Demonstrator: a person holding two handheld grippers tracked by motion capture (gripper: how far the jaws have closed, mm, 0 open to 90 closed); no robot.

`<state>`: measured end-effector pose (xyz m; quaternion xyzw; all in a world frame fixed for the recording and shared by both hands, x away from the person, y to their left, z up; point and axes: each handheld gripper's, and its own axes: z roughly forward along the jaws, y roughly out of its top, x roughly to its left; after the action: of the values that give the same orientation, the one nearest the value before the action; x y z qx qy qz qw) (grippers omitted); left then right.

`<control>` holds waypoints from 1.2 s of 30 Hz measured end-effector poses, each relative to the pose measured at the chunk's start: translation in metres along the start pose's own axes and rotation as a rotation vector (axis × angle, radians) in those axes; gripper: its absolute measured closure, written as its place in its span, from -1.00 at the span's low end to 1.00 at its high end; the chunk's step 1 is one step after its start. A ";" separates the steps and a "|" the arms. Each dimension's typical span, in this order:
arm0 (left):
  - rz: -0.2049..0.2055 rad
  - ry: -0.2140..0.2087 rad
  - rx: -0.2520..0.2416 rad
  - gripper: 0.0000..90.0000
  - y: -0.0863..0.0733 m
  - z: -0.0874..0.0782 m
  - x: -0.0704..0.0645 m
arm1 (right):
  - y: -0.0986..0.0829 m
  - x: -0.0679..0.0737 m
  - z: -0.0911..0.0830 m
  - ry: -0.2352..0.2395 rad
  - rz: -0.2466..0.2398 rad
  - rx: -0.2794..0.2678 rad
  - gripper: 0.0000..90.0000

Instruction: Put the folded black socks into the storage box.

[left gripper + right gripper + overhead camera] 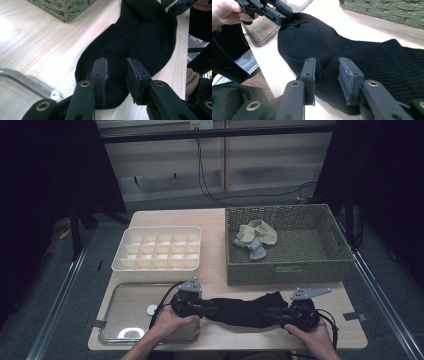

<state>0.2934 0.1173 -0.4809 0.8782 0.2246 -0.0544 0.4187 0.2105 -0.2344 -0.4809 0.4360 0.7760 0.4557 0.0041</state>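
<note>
Your black sock (245,309) lies flat on the wooden surface (215,250) in front of the wicker basket (287,270), stretched between your two hands. To fold or lift it cleanly, bite into a good thickness of fabric at each end before raising, and keep both ends level. Your left claw (117,72) stands partly spread over the toe end, pads resting against the cloth without pinching. Your right claw (327,75) is likewise parted, straddling the ribbed cuff.
</note>
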 end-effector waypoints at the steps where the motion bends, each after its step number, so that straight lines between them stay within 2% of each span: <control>1: -0.004 -0.001 -0.003 0.53 0.000 0.001 0.000 | -0.001 0.000 -0.002 -0.002 0.008 0.002 0.47; 3: -0.005 -0.002 0.006 0.52 0.000 0.002 0.000 | -0.003 0.000 -0.004 -0.006 0.008 -0.001 0.47; 6: -0.012 0.005 -0.017 0.49 -0.001 0.002 -0.003 | -0.006 -0.001 -0.007 -0.018 0.018 -0.005 0.47; 9: -0.008 -0.013 -0.020 0.46 -0.001 0.001 -0.006 | -0.005 -0.003 -0.012 -0.024 0.024 -0.026 0.48; 12: -0.006 -0.009 -0.017 0.45 -0.002 0.005 -0.008 | -0.005 -0.005 -0.014 -0.032 0.027 -0.035 0.47; 14: -0.005 -0.013 -0.013 0.45 -0.002 0.009 -0.008 | -0.005 -0.006 -0.012 -0.047 0.022 -0.025 0.47; 16: 0.003 -0.001 0.012 0.44 -0.003 0.012 -0.008 | -0.006 -0.006 -0.010 -0.051 0.026 -0.015 0.46; 19: -0.007 0.004 0.012 0.39 -0.002 0.016 -0.008 | -0.003 -0.008 -0.006 -0.064 0.020 -0.011 0.46; 21: -0.004 0.019 0.014 0.34 -0.001 0.017 -0.007 | 0.002 -0.013 -0.004 -0.084 0.013 -0.015 0.44; 23: 0.000 0.028 0.038 0.28 -0.002 0.019 -0.006 | 0.008 -0.020 -0.002 -0.106 0.016 -0.019 0.42; 26: 0.015 0.025 0.066 0.41 -0.003 0.020 -0.004 | 0.014 -0.034 0.002 -0.146 0.020 -0.017 0.40; 28: 0.014 0.028 0.060 0.53 -0.004 0.021 -0.004 | 0.014 -0.041 0.006 -0.172 0.029 -0.002 0.37; 30: 0.005 0.043 0.052 0.68 -0.005 0.020 -0.003 | 0.013 -0.044 0.009 -0.191 0.027 0.014 0.32; 31: 0.002 0.033 0.060 0.75 -0.005 0.020 -0.002 | 0.012 -0.044 0.011 -0.193 0.029 0.020 0.32; 36: -0.003 0.019 0.067 0.86 -0.005 0.018 -0.001 | 0.009 -0.045 0.011 -0.215 0.035 0.026 0.47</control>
<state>0.2917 0.1055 -0.4960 0.8919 0.2279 -0.0544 0.3868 0.2491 -0.2553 -0.4982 0.4957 0.7693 0.3963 0.0738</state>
